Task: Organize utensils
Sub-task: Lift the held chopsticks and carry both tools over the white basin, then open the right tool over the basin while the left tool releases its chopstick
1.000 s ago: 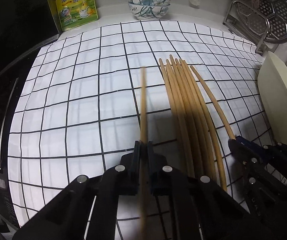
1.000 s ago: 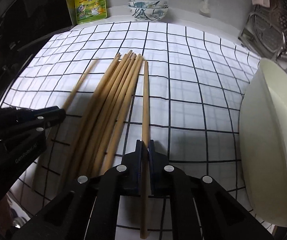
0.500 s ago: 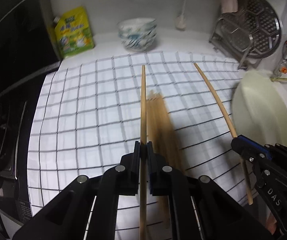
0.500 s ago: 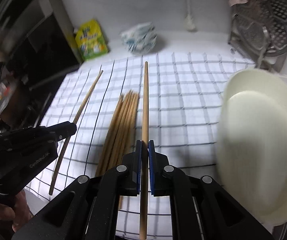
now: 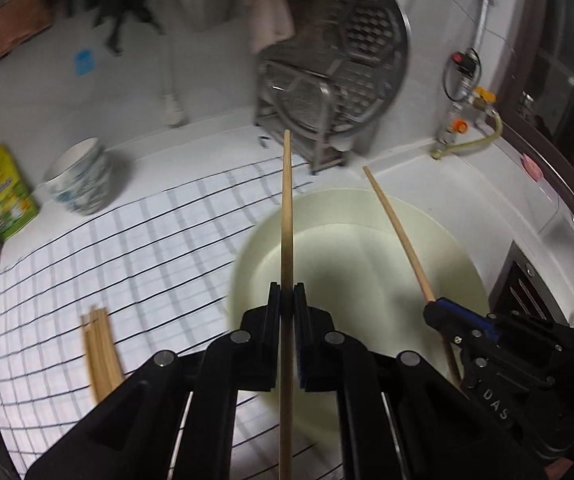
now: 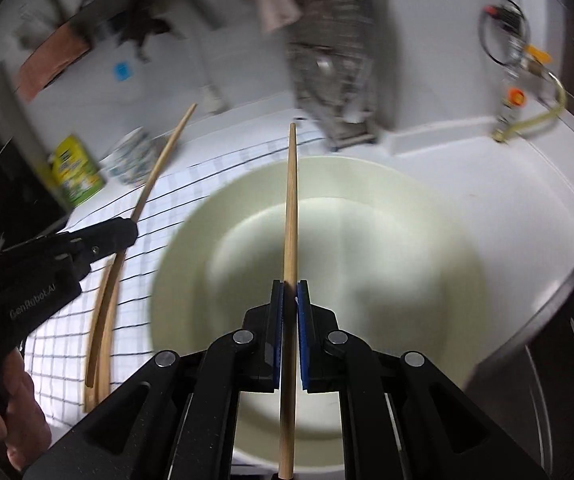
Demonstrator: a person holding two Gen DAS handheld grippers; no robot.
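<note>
My left gripper (image 5: pixel 287 294) is shut on a wooden chopstick (image 5: pixel 287 216) that points forward over the rim of a cream round basin (image 5: pixel 367 264). My right gripper (image 6: pixel 290 290) is shut on another wooden chopstick (image 6: pixel 291 208), held above the same basin (image 6: pixel 387 240). The right gripper (image 5: pixel 437 308) and its chopstick (image 5: pixel 397 232) show at the right of the left wrist view. The left gripper (image 6: pixel 123 232) and its chopstick (image 6: pixel 163 160) show at the left of the right wrist view. Several chopsticks (image 5: pixel 101 356) lie bundled on the checked cloth (image 5: pixel 127 248).
A stack of patterned bowls (image 5: pixel 81 184) and a yellow-green pouch (image 5: pixel 1 196) stand at the back left. A metal rack with a round steamer plate (image 5: pixel 335 76) stands behind the basin. A gas valve and hose (image 5: pixel 467 128) are at the back right.
Both grippers, each holding its chopstick, have lifted off the cloth and swung right, from over the bundle to above the cream basin. The bundle now lies at the lower left.
</note>
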